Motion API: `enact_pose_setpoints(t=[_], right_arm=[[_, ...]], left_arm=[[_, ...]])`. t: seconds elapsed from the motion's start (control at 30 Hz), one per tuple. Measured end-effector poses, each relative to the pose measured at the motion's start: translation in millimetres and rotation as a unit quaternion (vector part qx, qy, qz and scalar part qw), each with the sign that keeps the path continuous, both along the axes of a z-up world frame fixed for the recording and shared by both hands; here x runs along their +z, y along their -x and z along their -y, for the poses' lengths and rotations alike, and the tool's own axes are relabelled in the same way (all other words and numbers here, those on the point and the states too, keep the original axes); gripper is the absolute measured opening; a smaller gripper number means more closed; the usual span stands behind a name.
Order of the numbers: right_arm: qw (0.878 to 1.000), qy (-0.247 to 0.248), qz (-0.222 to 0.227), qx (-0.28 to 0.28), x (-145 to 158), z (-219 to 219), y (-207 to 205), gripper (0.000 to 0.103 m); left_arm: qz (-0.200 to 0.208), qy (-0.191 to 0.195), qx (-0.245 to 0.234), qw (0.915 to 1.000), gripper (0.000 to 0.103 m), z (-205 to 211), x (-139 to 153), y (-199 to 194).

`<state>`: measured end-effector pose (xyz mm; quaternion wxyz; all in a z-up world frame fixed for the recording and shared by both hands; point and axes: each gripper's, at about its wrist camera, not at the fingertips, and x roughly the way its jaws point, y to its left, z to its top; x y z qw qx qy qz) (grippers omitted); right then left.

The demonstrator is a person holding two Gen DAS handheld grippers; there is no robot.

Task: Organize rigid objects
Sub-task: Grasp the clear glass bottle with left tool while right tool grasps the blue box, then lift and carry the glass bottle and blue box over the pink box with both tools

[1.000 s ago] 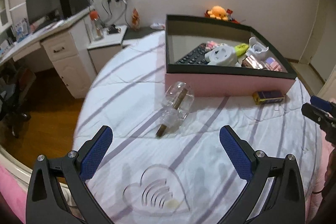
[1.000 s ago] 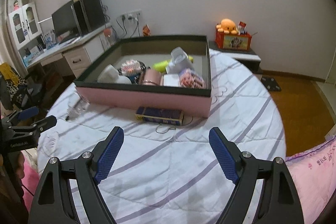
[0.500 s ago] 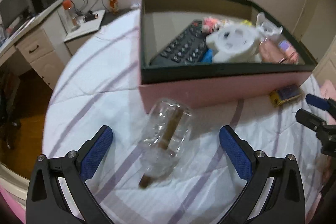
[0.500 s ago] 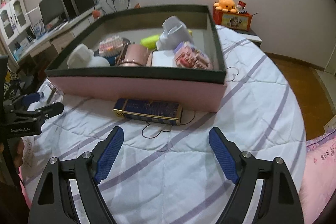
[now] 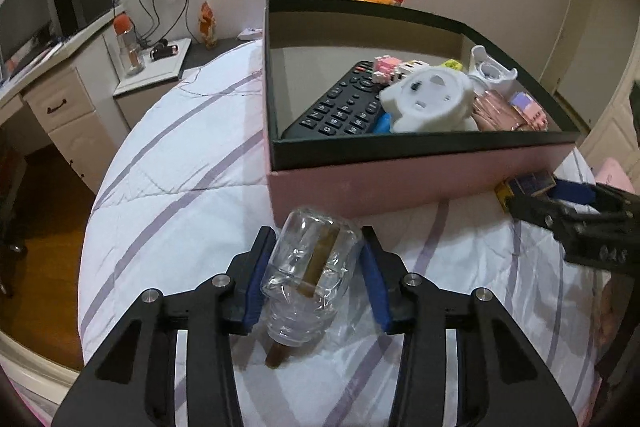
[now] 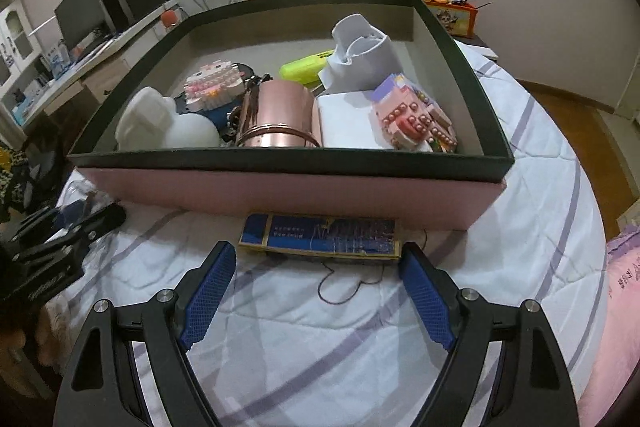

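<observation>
A clear glass bottle (image 5: 310, 277) with a brown stick inside lies on the striped bedspread, just in front of the pink box (image 5: 400, 183). My left gripper (image 5: 318, 259) has its blue pads (image 5: 256, 283) against both sides of the bottle. A flat blue and gold box (image 6: 320, 235) lies against the pink box's (image 6: 288, 191) front wall. My right gripper (image 6: 316, 283) is open and empty, with its fingertips just short of the blue box. The blue box also shows in the left wrist view (image 5: 528, 185), with the right gripper (image 5: 576, 211) beside it.
The pink box holds a black remote (image 5: 340, 107), a white plastic toy (image 5: 428, 103), a copper cup (image 6: 280, 119), a grey holder (image 6: 360, 59), a green case (image 6: 306, 67) and pink block figures (image 6: 412, 115). A thin black wire loop (image 6: 348, 283) lies on the bedspread. Desk (image 5: 60, 83) at left.
My left gripper moved forward over the bottle and closed on it. My right gripper moved forward toward the blue box and stayed open.
</observation>
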<state>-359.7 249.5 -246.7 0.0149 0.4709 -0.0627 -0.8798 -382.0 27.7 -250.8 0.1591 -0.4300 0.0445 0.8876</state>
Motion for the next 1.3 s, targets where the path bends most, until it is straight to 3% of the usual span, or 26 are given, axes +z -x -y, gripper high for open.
enact_pose_setpoints(t=[0.1, 0.23, 0.3, 0.4, 0.53, 0.8, 1.0, 1.3], right_arm=[[1.0, -0.001, 0.001, -0.019, -1, 1, 3, 0.086], [1.0, -0.018, 0.007, -0.011, -7, 13, 8, 0.103], [0.999, -0.051, 0.007, -0.007, -10, 21, 8, 0.103], [0.999, -0.049, -0.002, -0.003, -10, 18, 6, 0.103], [0.998, -0.055, -0.015, -0.003, -5, 10, -1, 0.084], [0.998, -0.043, -0.038, 0.03, 4, 0, -28, 0.084], [0.995, -0.033, -0.09, 0.037, 42, -4, -67, 0.084], [0.976, -0.029, -0.207, 0.056, 115, 3, -119, 0.084]], left_arm=[[-0.002, 0.003, 0.002, 1.0, 0.042, -2, 0, -3], [-0.003, 0.003, 0.01, 0.9999, 0.042, -3, 0, -7], [-0.008, 0.011, 0.009, 0.9999, 0.042, -5, 0, -10], [-0.004, 0.001, 0.012, 0.9999, 0.042, -4, 1, -13], [0.006, -0.014, 0.026, 0.9996, 0.042, -1, 4, -17], [-0.005, -0.015, 0.033, 0.9993, 0.042, -4, 19, -38], [-0.048, -0.026, 0.036, 0.9979, 0.042, -5, 56, -68], [-0.129, -0.028, 0.036, 0.9906, 0.042, -15, 119, -120]])
